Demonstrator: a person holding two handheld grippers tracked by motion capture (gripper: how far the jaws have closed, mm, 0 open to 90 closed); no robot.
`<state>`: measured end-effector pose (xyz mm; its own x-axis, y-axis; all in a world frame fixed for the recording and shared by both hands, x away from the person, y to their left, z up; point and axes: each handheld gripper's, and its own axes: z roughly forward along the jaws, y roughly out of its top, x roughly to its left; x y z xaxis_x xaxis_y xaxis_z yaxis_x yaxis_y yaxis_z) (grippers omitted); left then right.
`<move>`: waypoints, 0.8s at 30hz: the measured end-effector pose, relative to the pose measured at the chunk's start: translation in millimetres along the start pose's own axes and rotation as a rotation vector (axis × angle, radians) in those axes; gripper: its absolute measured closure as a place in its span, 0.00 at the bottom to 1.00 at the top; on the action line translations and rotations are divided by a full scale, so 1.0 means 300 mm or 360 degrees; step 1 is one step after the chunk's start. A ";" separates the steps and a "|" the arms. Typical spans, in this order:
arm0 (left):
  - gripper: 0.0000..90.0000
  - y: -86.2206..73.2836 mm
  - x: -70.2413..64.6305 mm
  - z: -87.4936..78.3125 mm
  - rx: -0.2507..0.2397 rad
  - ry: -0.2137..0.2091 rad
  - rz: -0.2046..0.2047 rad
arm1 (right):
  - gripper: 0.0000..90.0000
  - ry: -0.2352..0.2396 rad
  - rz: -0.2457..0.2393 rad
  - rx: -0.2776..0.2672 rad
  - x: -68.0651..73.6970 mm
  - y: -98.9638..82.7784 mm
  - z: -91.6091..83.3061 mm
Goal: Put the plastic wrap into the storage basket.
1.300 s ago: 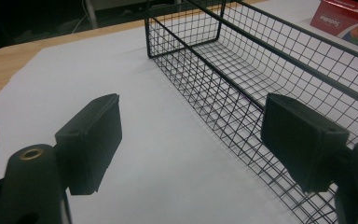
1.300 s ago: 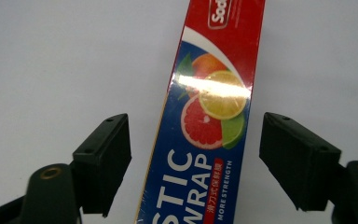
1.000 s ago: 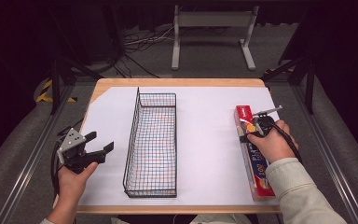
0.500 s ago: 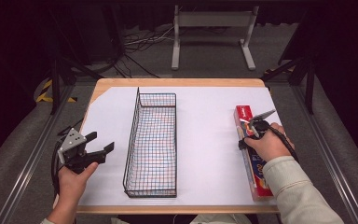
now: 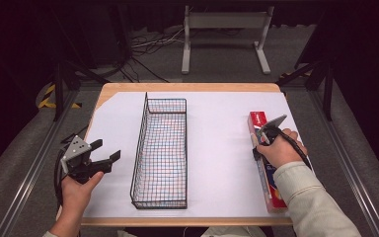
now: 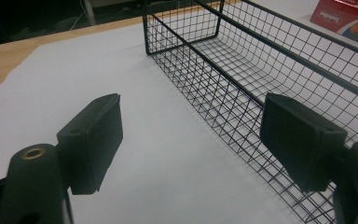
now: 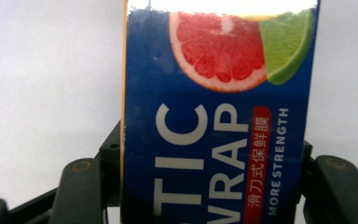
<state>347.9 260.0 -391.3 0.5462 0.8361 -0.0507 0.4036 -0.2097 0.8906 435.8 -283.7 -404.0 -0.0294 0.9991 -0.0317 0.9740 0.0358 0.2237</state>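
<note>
While your right gripper (image 5: 259,143) closes its fingers around the plastic wrap box (image 7: 214,116), right of the wire basket (image 5: 160,153), pad contact stays hidden; left gripper (image 5: 101,155) fingers stand wide.

wrap box (image 7: 214,140), "WRAP", "MORE STRENGTH"

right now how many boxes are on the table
1. The plastic wrap box lies lengthwise near the table's right edge, to the right of the wire basket, with the right gripper straddling it. The basket looks empty, so nothing seems hidden there.
</note>
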 end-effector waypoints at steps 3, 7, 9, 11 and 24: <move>0.24 0.000 0.001 -0.001 0.0000 0.0002 -0.0002 | 0.44 0.0045 0.0037 -0.0020 -0.005 0.003 -0.005; 0.24 0.001 0.000 0.000 -0.0002 0.0001 0.0002 | 0.44 0.0081 0.0062 -0.0044 -0.002 0.013 -0.035; 0.24 0.001 0.000 -0.001 -0.0003 0.0000 0.0003 | 0.44 0.0090 0.0066 -0.0065 0.007 0.020 -0.057; 0.24 0.000 0.001 -0.001 -0.0003 0.0005 0.0004 | 0.44 0.0100 0.0071 -0.0073 0.015 0.026 -0.075; 0.25 0.002 0.013 -0.018 -0.0034 0.0006 -0.0014 | 0.44 0.0145 0.0103 -0.0111 0.089 0.065 -0.211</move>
<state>346.4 265.9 -388.6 0.5397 0.8399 -0.0570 0.3927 -0.1913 0.8995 439.8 -254.9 -338.7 0.0098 0.9973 0.0729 0.9565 -0.0306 0.2900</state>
